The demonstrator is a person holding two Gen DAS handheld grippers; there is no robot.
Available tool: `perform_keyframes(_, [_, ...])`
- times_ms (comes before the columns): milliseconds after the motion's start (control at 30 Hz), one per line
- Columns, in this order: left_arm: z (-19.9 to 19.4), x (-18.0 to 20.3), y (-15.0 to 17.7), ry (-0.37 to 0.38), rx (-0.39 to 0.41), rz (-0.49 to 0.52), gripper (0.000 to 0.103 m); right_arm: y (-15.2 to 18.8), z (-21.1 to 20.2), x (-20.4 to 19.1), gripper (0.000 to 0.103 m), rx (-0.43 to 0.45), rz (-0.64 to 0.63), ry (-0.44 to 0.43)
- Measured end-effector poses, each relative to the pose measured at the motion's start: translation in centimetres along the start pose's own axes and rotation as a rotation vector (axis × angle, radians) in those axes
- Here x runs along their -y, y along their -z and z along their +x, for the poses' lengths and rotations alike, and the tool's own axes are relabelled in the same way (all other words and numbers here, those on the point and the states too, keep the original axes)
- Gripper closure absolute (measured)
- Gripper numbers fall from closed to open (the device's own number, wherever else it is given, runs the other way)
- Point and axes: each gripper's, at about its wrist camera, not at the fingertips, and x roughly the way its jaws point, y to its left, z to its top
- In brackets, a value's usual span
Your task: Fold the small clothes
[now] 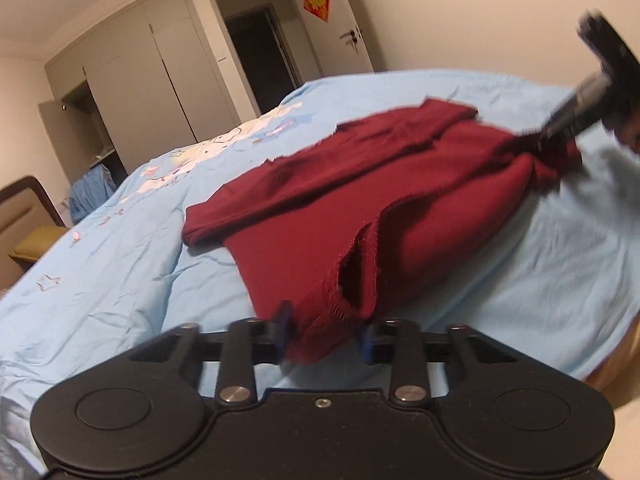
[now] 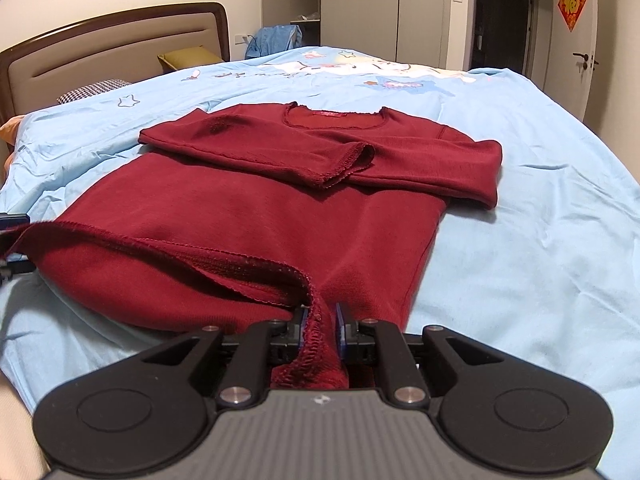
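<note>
A dark red long-sleeved top [image 2: 256,216] lies on the light blue bedspread [image 2: 520,208], both sleeves folded across its chest. My right gripper [image 2: 321,326] is shut on the top's bottom hem, which bunches between the blue pads. My left gripper [image 1: 326,334] holds the other corner of the hem [image 1: 320,328] between its pads and lifts it slightly; the jaws stand wider apart, with cloth filling the gap. The right gripper shows blurred in the left wrist view [image 1: 556,128] at the far hem corner. The top also shows in the left wrist view [image 1: 340,200].
The bed's headboard [image 2: 100,52] and pillows [image 2: 184,60] are at the back left. Wardrobe doors [image 1: 160,80] and a doorway [image 1: 260,52] stand beyond the bed. A blue garment [image 2: 276,40] hangs past the far edge. The bed's near edge is just below the grippers.
</note>
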Motion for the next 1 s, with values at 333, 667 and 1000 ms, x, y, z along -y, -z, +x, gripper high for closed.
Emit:
perform_keyframes(333, [3.7, -5.3, -3.0, 0.086, -0.022, -0.371, 0.095, 0.4, -1.7, 1.1, 0.051, 0.081, 0.074, -0.049])
perform_keyframes(667, [7.0, -6.2, -4.0, 0.084, -0.094, -0.424, 0.095, 1.6, -5.8, -0.7, 0.014, 0.16, -0.067, -0.068])
perform_keyframes(1000, [6.1, -6.4, -3.8, 0.072, -0.086, -0.468, 0.096, 3.5, -5.2, -4.0, 0.054, 0.164, -0.283, 0.074])
